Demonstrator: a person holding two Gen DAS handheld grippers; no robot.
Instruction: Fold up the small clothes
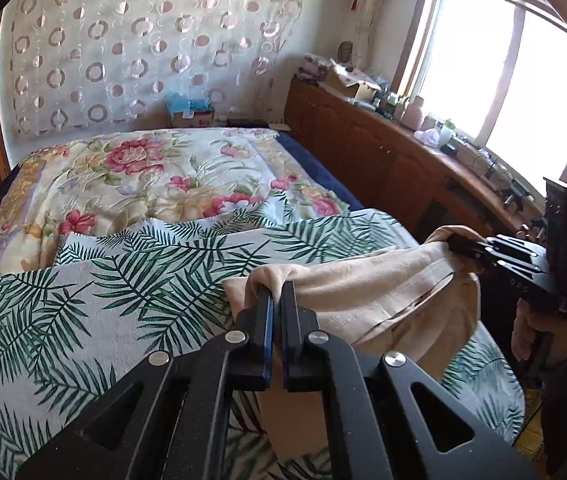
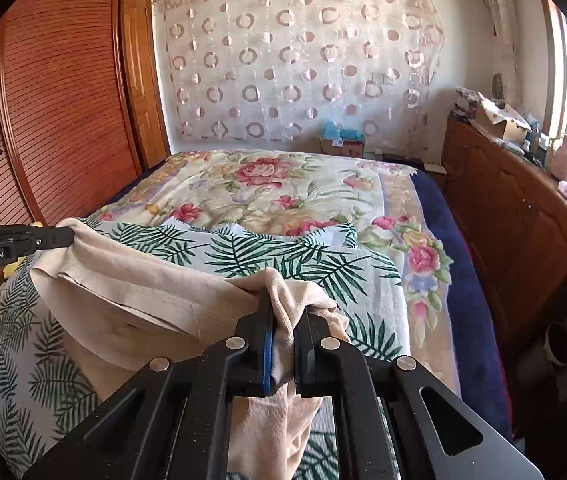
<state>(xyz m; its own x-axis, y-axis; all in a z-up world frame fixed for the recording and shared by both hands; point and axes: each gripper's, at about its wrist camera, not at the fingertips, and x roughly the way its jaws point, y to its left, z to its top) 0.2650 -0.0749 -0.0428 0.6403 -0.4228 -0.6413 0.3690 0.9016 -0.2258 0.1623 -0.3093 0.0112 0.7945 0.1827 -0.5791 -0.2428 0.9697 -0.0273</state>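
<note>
A small beige garment (image 1: 367, 280) hangs stretched between both grippers above the palm-leaf cloth (image 1: 95, 304) on the bed. My left gripper (image 1: 277, 290) is shut on one corner of it, the fabric bunched over its tips. In the left wrist view my right gripper (image 1: 457, 246) pinches the other corner at the right. In the right wrist view my right gripper (image 2: 283, 304) is shut on a bunched fold of the beige garment (image 2: 143, 292), and my left gripper (image 2: 65, 236) holds the far corner at the left. The garment's lower part droops behind the jaws.
A floral quilt (image 2: 267, 192) covers the far half of the bed, with a dark blue blanket (image 2: 455, 264) along its right edge. A wooden cabinet (image 2: 523, 216) with clutter runs under the window at right. A wooden louvred door (image 2: 55, 112) stands at left.
</note>
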